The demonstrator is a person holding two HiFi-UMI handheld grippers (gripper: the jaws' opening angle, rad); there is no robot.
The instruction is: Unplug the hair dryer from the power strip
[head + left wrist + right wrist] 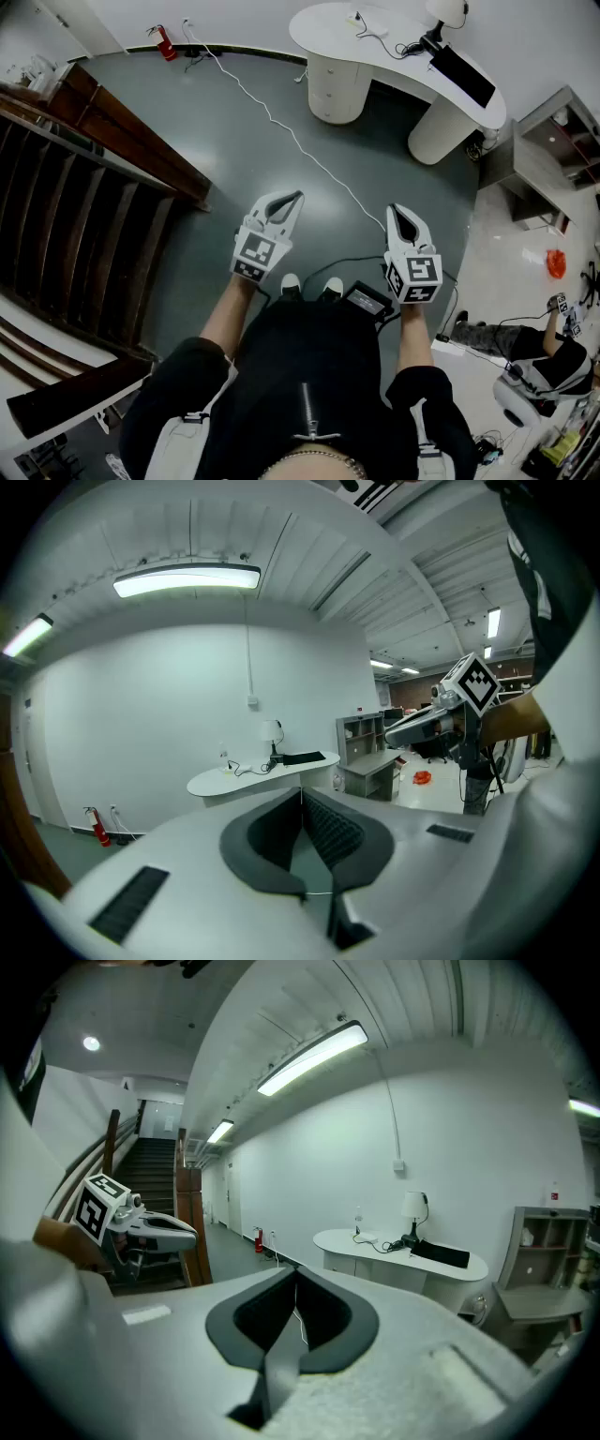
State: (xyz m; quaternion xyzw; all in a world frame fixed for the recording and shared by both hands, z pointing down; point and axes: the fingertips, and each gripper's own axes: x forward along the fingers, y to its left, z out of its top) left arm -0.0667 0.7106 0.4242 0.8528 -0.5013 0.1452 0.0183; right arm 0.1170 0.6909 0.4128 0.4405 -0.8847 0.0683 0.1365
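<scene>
Hair dryer (431, 42), apparently the dark lump by the lamp (448, 11) on the curved white desk (323, 30), looks plugged into the power strip (357, 17) there; left gripper (296, 196) and right gripper (394, 208), jaws pressed together empty, are well short of the desk, so nothing is begun.

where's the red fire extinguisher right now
In the head view the fire extinguisher stands at the upper left against the far wall, between the wooden stair railing and the white desk.
</scene>
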